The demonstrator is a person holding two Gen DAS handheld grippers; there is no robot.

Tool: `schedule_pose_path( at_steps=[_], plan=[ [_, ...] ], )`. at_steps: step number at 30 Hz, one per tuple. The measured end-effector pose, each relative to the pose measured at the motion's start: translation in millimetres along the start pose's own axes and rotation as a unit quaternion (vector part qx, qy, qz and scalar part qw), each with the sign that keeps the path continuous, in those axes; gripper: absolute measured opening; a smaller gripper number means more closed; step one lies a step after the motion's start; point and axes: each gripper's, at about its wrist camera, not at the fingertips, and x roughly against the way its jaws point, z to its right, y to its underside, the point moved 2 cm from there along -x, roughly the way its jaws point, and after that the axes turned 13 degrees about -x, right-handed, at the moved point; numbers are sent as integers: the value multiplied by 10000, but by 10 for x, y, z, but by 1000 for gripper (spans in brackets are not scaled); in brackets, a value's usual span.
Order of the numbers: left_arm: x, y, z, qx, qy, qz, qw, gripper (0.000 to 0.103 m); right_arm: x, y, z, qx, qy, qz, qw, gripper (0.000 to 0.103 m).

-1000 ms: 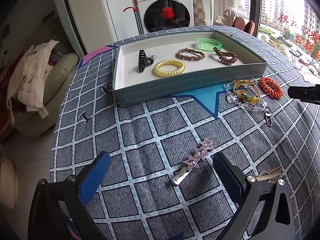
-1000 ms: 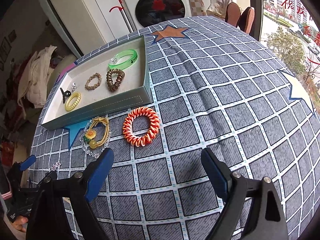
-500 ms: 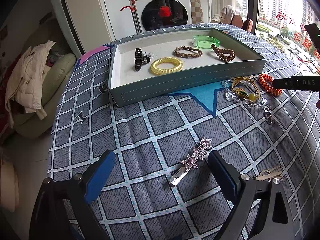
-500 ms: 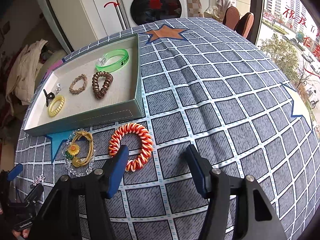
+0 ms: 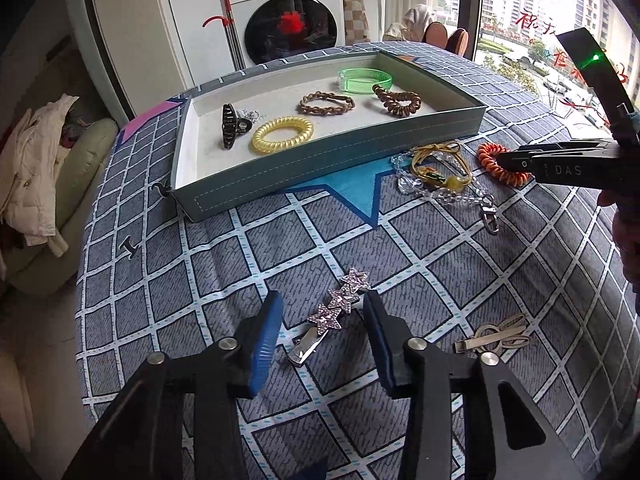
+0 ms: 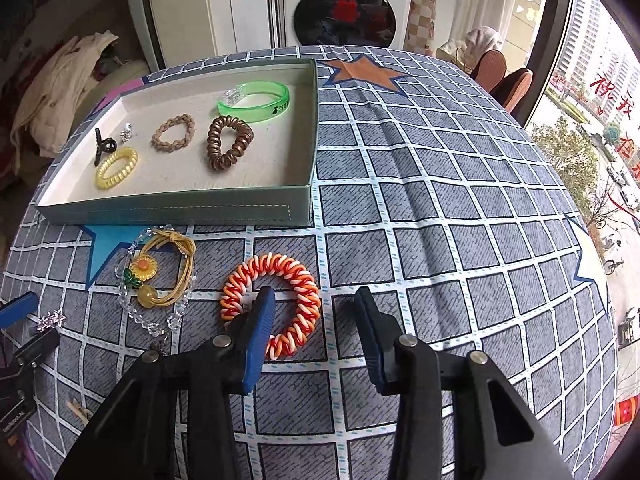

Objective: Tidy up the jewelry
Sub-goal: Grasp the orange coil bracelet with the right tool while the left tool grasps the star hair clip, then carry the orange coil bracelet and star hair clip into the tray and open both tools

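In the left wrist view, a cream coat [image 5: 30,168] lay heaped at the far left edge, and the grey-green tray [image 5: 320,168] stretched across the upper middle, holding a dark claw clip [image 5: 231,127], a yellow coil tie [image 5: 282,134], a braided brown band [image 5: 326,103], a brown coil tie [image 5: 397,100] and a green bangle [image 5: 364,79]. In the lower middle of the frame, the left gripper [image 5: 322,332] had its jaws closing around the star hair clip [image 5: 334,312], which lay on the checked cloth [image 5: 440,264] between the blue pads, a gap showing on both sides. A silver clip [image 5: 493,337] lay to its right. In the right wrist view, the flower hair tie [image 6: 160,270], tangled with a clear bead chain [image 6: 160,322], sat at centre left below the tray. Just right of it, the right gripper [image 6: 315,306] was closing over the orange coil tie [image 6: 270,303]: its left finger [image 6: 256,340] stood inside the ring and its right finger outside, with the ring's right side between them, not yet pinched.
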Motion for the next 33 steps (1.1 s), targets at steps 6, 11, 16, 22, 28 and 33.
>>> schedule_pose_path(
  at_steps=[6, 11, 16, 22, 28, 33],
  plan=[
    [7, -9, 68, -148, -15, 40, 9999, 37, 8, 7, -59, 56, -42, -16, 10000, 16],
    [18, 0, 23, -4, -43, 41, 10000, 37, 20, 22, -44, -12, -63, 31, 10000, 13],
    [66, 1, -105, 345, 28, 150, 9993, 37, 85, 38, 26, -155, -207, 65, 9996, 13],
    [164, -30, -214, 551, 62, 323, 9979, 37, 201, -7, 91, -364, -458, 100, 9982, 13],
    [247, -152, -291, 655, 88, 516, 9965, 36, 346, -104, 37, -399, -682, 174, 9967, 13],
    [294, -225, -377, 813, 129, 634, 9946, 36, 452, -186, -55, -382, -856, 270, 9952, 13]
  ],
)
